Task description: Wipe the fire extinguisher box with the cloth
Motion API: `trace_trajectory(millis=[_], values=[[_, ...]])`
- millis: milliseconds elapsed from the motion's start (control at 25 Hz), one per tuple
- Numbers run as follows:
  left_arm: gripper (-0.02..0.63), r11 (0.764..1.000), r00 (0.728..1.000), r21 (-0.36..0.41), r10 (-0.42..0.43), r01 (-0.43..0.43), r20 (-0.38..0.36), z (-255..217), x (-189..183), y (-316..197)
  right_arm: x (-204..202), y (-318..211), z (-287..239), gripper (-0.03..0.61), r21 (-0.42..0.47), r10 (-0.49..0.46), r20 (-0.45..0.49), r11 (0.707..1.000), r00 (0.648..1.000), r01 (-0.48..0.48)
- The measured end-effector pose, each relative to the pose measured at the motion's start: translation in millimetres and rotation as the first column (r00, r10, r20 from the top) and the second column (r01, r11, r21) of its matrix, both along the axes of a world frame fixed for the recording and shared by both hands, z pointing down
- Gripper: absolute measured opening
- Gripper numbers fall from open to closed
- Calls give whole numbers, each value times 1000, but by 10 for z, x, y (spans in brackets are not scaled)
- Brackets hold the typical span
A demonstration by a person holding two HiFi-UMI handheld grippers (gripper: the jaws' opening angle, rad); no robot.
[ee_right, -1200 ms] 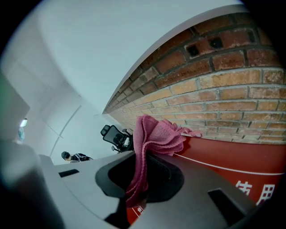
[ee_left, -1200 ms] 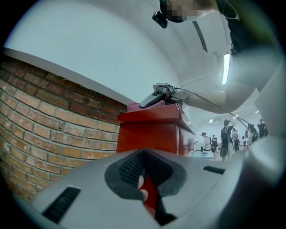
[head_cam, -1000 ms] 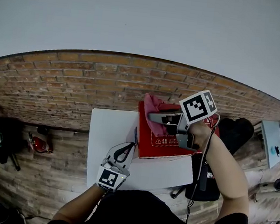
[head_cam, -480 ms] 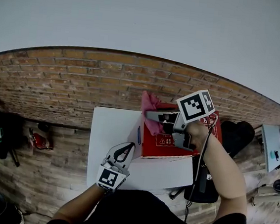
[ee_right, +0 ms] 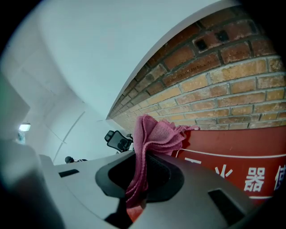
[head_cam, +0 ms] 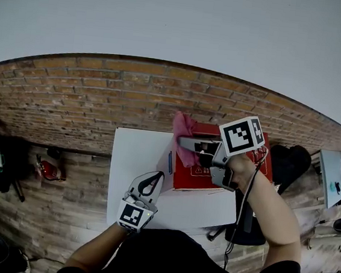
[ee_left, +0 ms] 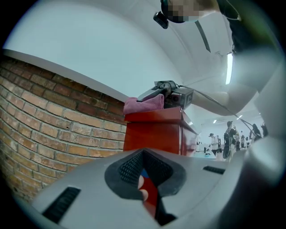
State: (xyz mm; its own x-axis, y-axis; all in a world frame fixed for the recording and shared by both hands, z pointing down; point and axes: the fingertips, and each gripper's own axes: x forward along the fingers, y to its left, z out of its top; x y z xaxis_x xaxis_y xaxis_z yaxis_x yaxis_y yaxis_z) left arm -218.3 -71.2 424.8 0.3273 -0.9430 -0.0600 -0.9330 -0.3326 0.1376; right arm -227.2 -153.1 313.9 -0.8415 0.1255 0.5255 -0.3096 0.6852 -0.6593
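Fire extinguisher box (head_cam: 227, 172), red, stands on the white table (head_cam: 135, 159) by the brick wall (head_cam: 102, 95) in the head view. In the left gripper view, the left gripper (ee_left: 144, 154) is closed and empty. In the right gripper view, the right gripper (ee_right: 145, 156) pinches the pink cloth (ee_right: 156, 132) on the box's top.

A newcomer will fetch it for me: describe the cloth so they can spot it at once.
Find the brick wall; a white table stands beside it, with a red box on top. The cloth lies on the box's top corner nearest the wall, pinched in the right tongs. It is the only pink, soft thing there.
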Motion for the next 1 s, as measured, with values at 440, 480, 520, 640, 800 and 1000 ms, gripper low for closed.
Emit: trace_trajectory(millis=[440, 480, 520, 640, 800, 1000], values=[[29, 1000, 1000, -17, 6, -6, 7, 23, -4, 14, 34, 174, 11, 61, -28, 25, 28, 999, 999, -24], [29, 1000, 1000, -16, 6, -6, 9, 18, -9, 13, 38, 194, 12, 61, -28, 26, 30, 999, 999, -25], [29, 1000, 1000, -15, 6, -6, 10, 12, -12, 16, 43, 223, 12, 61, -25, 25, 31, 999, 999, -24], [29, 1000, 1000, -15, 9, -9, 11, 2, -15, 41, 65, 334, 3, 61, -17, 22, 35, 1000, 999, -22], [29, 1000, 1000, -19, 14, -14, 11, 14, -6, 50, 91, 436, 8, 61, -17, 20, 42, 1000, 999, -19], [29, 1000, 1000, -20, 17, -17, -7, 8, 11, 48, 123, 529, 11, 61, -22, 28, 50, 999, 998, -27]])
